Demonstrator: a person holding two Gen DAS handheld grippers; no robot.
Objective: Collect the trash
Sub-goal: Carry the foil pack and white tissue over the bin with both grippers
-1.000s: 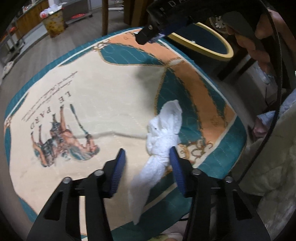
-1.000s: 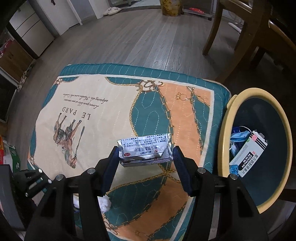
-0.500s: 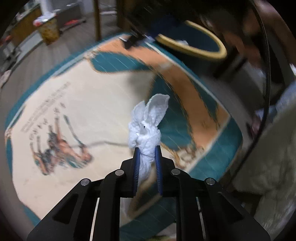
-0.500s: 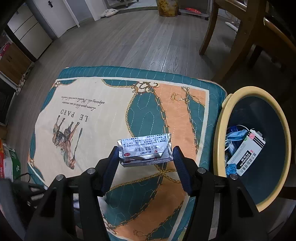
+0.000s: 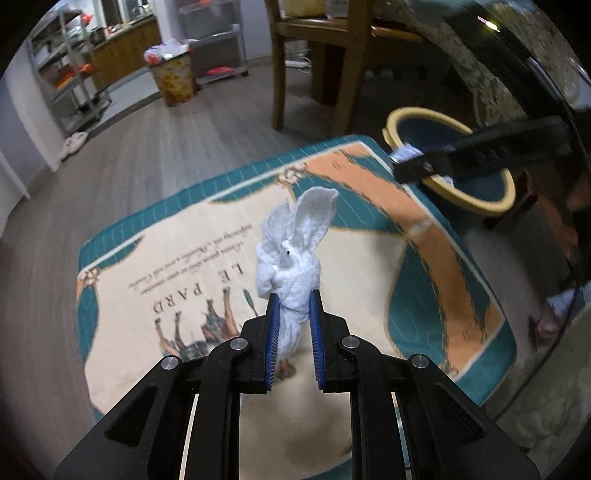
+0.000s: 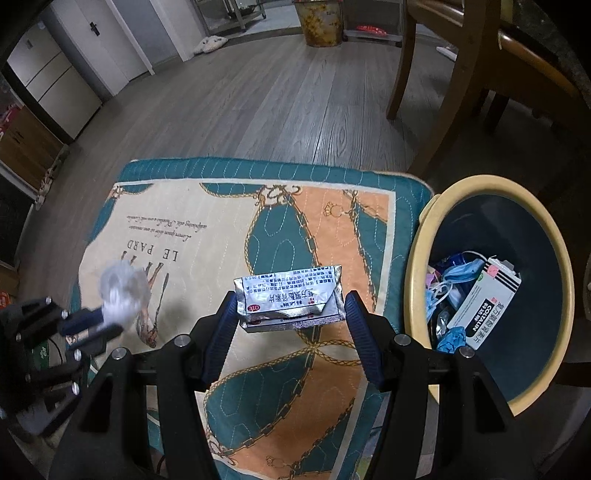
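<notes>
Item: crumpled tissue (image 5: 291, 254), a second ago loose on the mat (image 5: 177, 258), now pinched in my left claw (image 5: 294, 325) and lifted; right claw (image 6: 291, 325) clamps foil packet (image 6: 290, 295); both bound for right-hand bin (image 6: 417, 258).

A mat (image 6: 177, 236) lay on the floor (image 6: 258, 103), a bin (image 6: 417, 266) touching its right edge. In the bin lay a box (image 6: 487, 302) and masks (image 6: 458, 271). Chair legs (image 6: 402, 74) stood beyond the mat's far right corner; another bin (image 6: 321, 22) far behind.

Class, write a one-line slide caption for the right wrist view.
Right gripper holds a foil packet beside the trash bin.
</notes>
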